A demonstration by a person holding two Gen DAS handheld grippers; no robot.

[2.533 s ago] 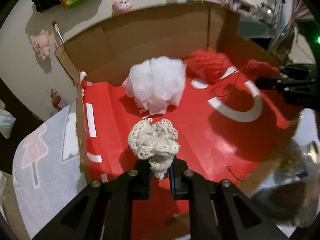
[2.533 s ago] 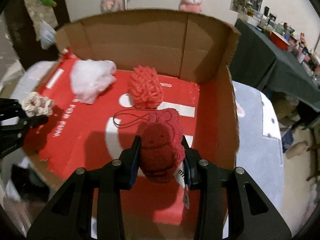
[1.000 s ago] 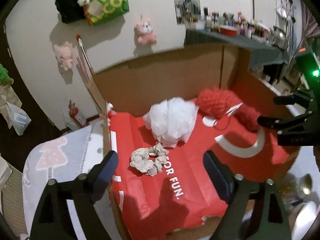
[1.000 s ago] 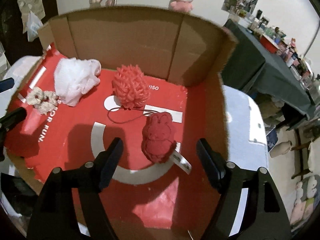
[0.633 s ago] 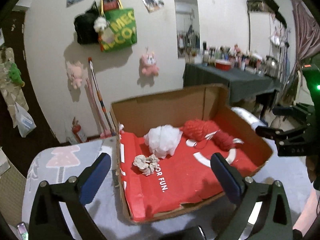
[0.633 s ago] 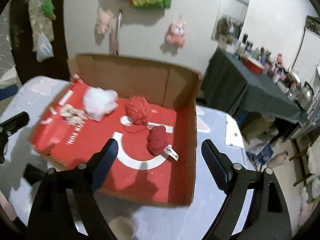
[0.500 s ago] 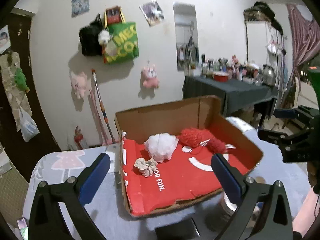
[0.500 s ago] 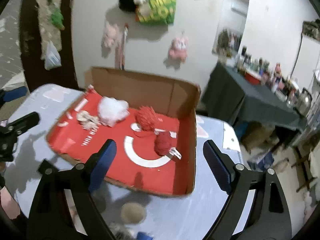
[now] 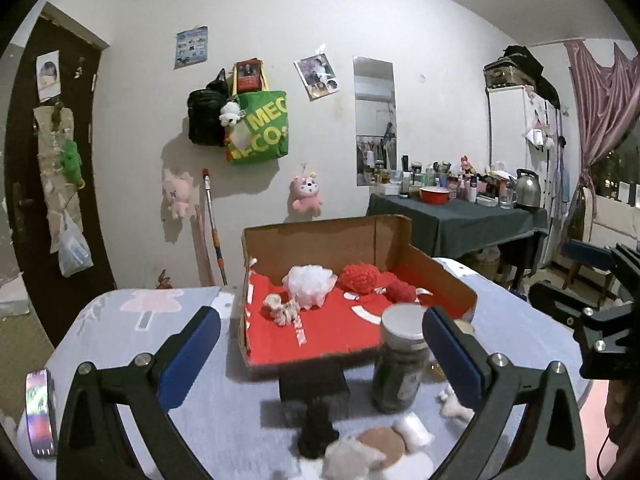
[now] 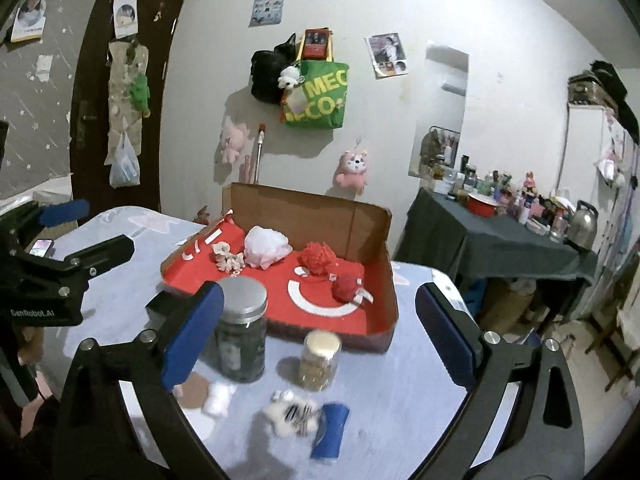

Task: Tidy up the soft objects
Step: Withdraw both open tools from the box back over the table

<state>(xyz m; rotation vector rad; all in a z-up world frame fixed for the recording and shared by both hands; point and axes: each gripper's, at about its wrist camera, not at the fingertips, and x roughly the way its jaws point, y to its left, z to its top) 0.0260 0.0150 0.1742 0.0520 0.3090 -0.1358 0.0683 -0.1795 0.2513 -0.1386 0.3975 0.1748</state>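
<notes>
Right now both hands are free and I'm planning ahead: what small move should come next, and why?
Probably lower the open right hand-held gripper toward the fluffy white-and-black soft piece on the table; the cardboard box already holds four soft items, while this one lies outside it.

blurred small soft items (image 10: 292, 414) on near table, phone (image 9: 39, 418) cut by left edge

Words you can read

The green bag (image 10: 318, 94) on the wall says "MEC" and "ECO". The left gripper (image 10: 52, 264) says "GenRobot.AI".
</notes>
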